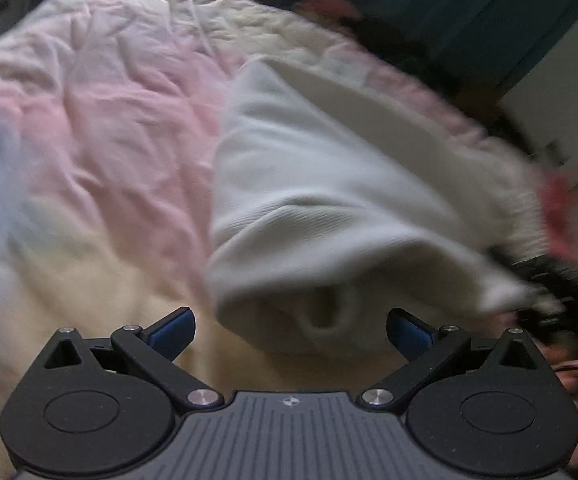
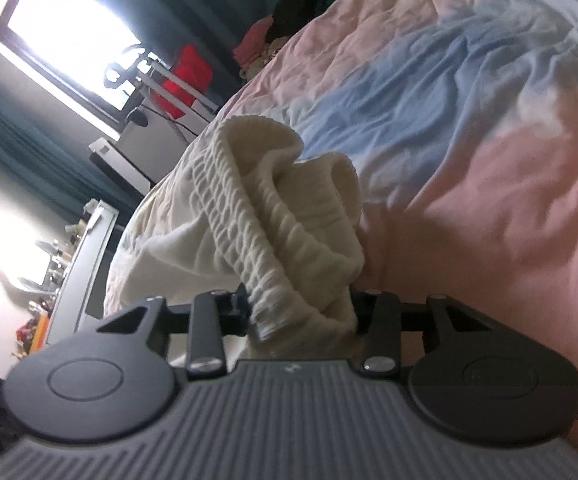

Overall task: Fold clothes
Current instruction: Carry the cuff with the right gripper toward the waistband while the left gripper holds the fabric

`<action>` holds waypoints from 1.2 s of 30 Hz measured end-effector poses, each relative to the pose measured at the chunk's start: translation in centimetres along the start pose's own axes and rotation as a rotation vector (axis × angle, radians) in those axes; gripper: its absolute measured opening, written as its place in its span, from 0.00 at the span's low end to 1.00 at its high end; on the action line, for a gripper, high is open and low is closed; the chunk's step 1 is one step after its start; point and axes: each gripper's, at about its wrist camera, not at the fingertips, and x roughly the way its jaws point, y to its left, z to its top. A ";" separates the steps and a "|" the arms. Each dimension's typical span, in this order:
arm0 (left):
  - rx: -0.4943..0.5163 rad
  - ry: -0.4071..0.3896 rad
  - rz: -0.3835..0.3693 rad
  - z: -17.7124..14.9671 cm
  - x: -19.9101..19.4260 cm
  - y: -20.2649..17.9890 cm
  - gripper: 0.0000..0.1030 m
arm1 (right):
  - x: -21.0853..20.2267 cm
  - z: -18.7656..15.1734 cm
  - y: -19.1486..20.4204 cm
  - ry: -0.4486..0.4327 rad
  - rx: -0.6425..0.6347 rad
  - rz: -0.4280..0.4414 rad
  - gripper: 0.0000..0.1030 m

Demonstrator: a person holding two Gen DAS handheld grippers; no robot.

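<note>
A white knitted garment [image 1: 329, 184] lies across the bed, raised at its right side. My left gripper [image 1: 291, 330] is open, its blue pads [image 1: 173, 330] wide apart, just short of a rolled opening of the cloth. Nothing sits between its fingers. In the right wrist view the same white garment [image 2: 273, 208] bunches up with its ribbed elastic band, and my right gripper [image 2: 301, 312] is shut on that band. The right gripper's fingertips are hidden by the cloth.
The bed is covered by a wrinkled pink, blue and cream sheet [image 1: 101, 120]. A dark pile of clothes [image 1: 401, 48] lies at the bed's far edge. A bright window [image 2: 69, 36], a red item [image 2: 187, 80] and white furniture [image 2: 85, 264] stand beside the bed.
</note>
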 end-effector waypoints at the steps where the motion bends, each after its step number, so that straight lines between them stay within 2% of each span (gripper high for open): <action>1: -0.035 -0.022 -0.035 0.2 -0.5 0.5 1.00 | 0.1 0.0 0.0 0.000 0.001 -0.001 0.42; 5: -0.217 -0.083 -0.113 1.7 -0.5 2.7 1.00 | 0.3 0.0 0.2 0.001 0.002 -0.002 0.42; 9: -0.315 -0.057 -0.079 2.9 2.4 3.8 0.99 | 0.3 -0.2 0.1 0.002 0.004 -0.002 0.42; 17: -0.293 -0.040 -0.112 3.5 4.8 3.5 0.91 | 0.3 -0.5 0.0 0.001 0.006 -0.008 0.42; 20: -0.306 -0.032 -0.110 3.5 4.9 3.8 0.83 | 0.2 -0.7 0.1 -0.003 -0.006 -0.010 0.42; 23: -0.278 -0.040 -0.092 3.6 4.5 3.3 0.70 | 0.1 -0.6 0.6 -0.003 -0.015 -0.012 0.42; 27: -0.259 -0.059 -0.094 4.0 3.4 2.6 0.46 | -0.7 -0.1 2.1 -0.008 -0.041 -0.003 0.42; 31: -0.259 -0.093 -0.116 5.7 1.5 1.1 0.38 | -1.6 3.0 3.4 -0.079 -0.055 0.024 0.41; 36: -0.243 -0.128 -0.171 10.8 0.3 -3.1 0.35 | -2.6 7.4 4.8 -0.179 -0.055 0.064 0.40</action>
